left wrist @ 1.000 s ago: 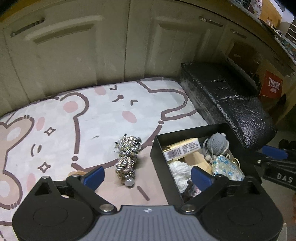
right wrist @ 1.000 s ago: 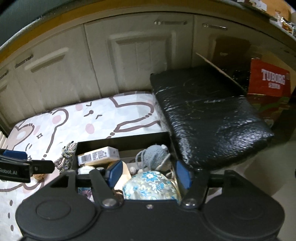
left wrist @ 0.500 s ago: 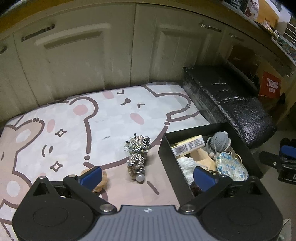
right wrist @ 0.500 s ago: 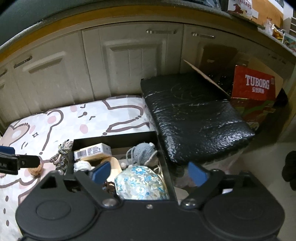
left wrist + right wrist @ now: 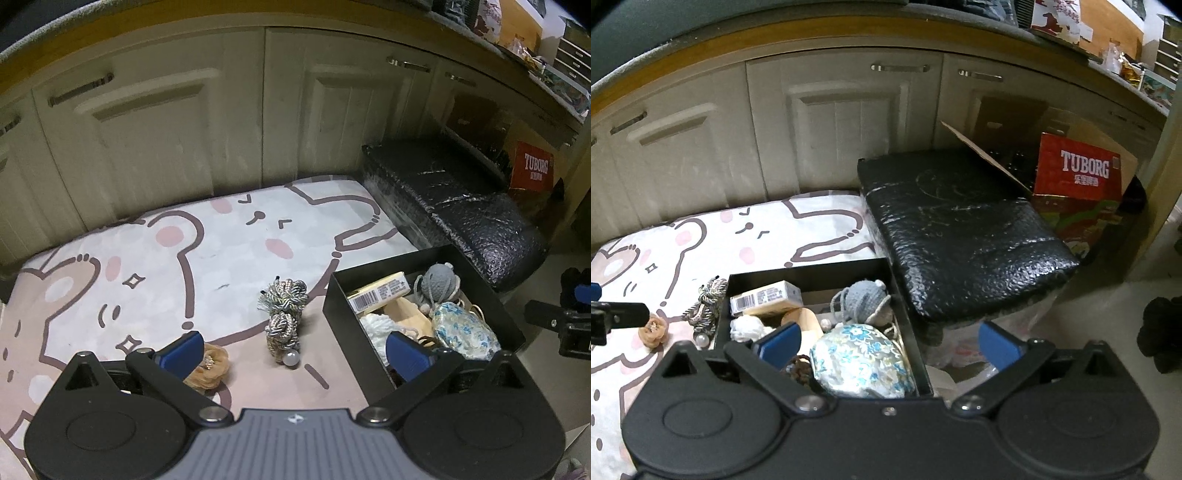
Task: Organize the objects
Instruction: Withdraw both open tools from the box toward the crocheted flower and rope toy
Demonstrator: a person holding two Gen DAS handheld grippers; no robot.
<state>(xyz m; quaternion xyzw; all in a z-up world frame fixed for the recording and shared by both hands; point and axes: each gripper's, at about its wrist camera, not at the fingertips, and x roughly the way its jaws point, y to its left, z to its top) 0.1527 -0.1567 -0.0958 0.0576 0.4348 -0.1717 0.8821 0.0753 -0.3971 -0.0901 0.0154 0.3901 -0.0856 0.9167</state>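
Home kitchen floor: cream cabinet doors (image 5: 155,122) under a worktop, cartoon bear mat (image 5: 184,266), Tuborg box (image 5: 1078,173)

Braided rope knot (image 5: 283,317) lies on mat (image 5: 221,251) beside black box (image 5: 340,325)

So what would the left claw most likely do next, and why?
Probably lower the left gripper onto the braided cord. It lies on the mat between the open fingers, outside the black box, as does the fabric flower.
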